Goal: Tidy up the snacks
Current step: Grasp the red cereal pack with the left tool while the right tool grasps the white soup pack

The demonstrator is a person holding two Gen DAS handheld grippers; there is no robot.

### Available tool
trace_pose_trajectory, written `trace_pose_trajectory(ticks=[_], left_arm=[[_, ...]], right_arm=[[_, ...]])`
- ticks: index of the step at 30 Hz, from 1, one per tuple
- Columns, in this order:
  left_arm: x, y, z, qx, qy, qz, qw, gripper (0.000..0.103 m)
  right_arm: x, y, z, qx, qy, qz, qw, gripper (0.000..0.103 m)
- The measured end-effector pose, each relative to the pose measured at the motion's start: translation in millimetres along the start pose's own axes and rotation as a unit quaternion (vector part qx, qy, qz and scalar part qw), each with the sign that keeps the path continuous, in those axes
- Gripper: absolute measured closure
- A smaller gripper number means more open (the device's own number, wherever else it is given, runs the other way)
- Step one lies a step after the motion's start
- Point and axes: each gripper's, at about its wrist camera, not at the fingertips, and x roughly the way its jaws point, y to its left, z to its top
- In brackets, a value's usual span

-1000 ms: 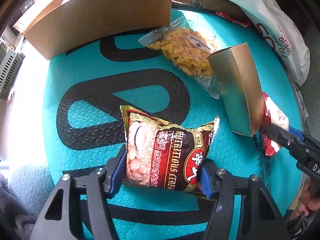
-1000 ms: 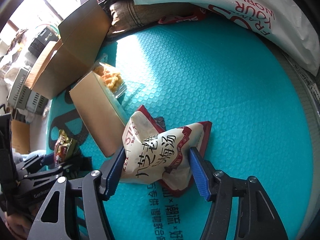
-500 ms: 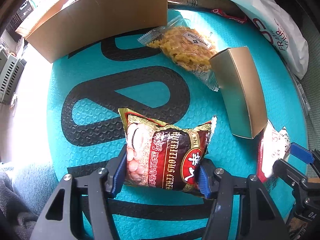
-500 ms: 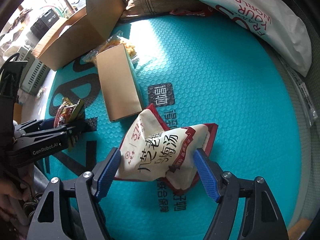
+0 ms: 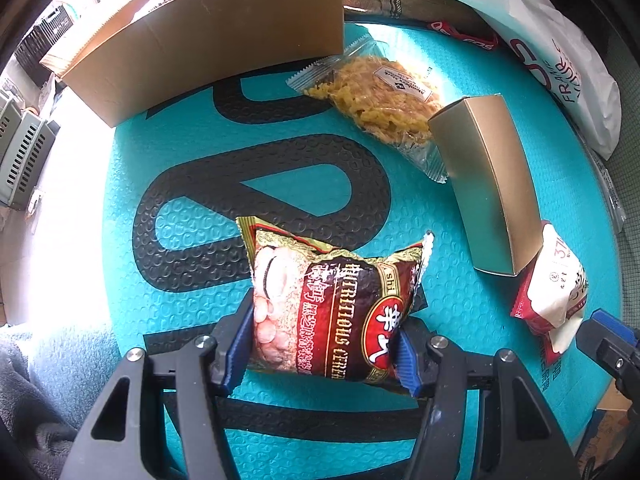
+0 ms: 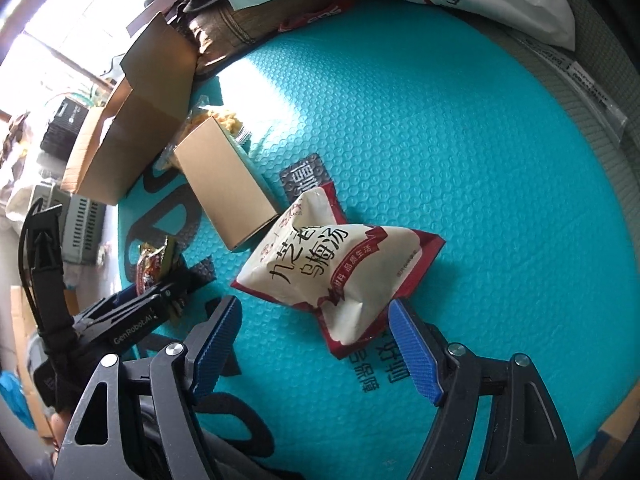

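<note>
My left gripper [image 5: 324, 344] is shut on a dark red and gold cereal packet [image 5: 332, 312], its blue pads pressing both sides just above the teal mat [image 5: 280, 184]. In the right wrist view that packet [image 6: 154, 264] shows at the left, in the black fingers. My right gripper [image 6: 314, 312] stands open. A white and red packet [image 6: 328, 256] lies on the mat just ahead of its pads, which do not touch it. In the left wrist view this packet [image 5: 556, 292] lies at the right, by the end of a gold box [image 5: 488, 176].
An open cardboard box [image 5: 208, 44] stands at the mat's far edge. A clear bag of yellow snack [image 5: 380, 96] lies between it and the gold box [image 6: 224, 184]. A white plastic bag [image 5: 560, 64] and dark cloth lie along the far right. Grey crates stand off the mat at the left.
The right gripper's jaws have spread wide and let go of the white and red packet, which now lies on the mat. The left gripper still holds the cereal packet in place.
</note>
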Motion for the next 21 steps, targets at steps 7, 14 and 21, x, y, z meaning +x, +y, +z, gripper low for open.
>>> trace_pose_trajectory(ticks=[7, 14, 21], left_arm=[[0, 2, 0, -0.004, 0.001, -0.006, 1.0, 0.045], [0, 2, 0, 0.0, 0.004, -0.001, 1.0, 0.045], [1, 0, 1, 0.003, 0.006, 0.004, 1.0, 0.045]], right_arm=[[3, 11, 10, -0.125, -0.01, -0.035, 0.991, 0.025], [35, 26, 17, -0.256, 0.031, -0.057, 0.965, 0.015], [61, 26, 21, -0.269, 0.065, -0.07, 0.959, 0.013]])
